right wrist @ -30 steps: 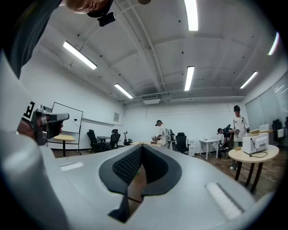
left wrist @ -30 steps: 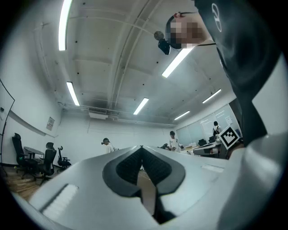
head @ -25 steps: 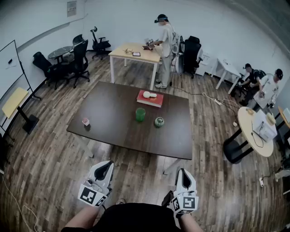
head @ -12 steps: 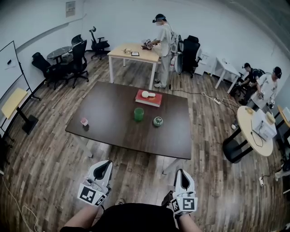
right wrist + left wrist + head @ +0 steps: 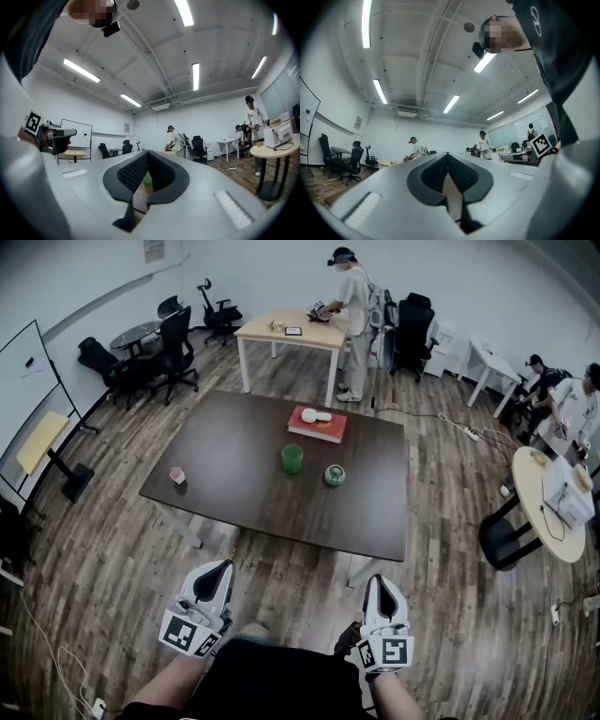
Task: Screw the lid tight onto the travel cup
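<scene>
Step in hand, looks like: just the approach. Both tongs clenched, nothing between jaws: left gripper and right gripper held low near person's body, well apart from dark brown rectangular table. The green cylindrical travel cup is upright mid-table, round green lid just beside it, not on. Tip: get close first, open jaws before reaching. One gripper steadies cup, other sets lid down flat so threads don't cross.

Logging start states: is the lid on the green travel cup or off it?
Off. The green cup stands upright on the dark table, and the round lid lies on the table beside it, apart from it.
</scene>
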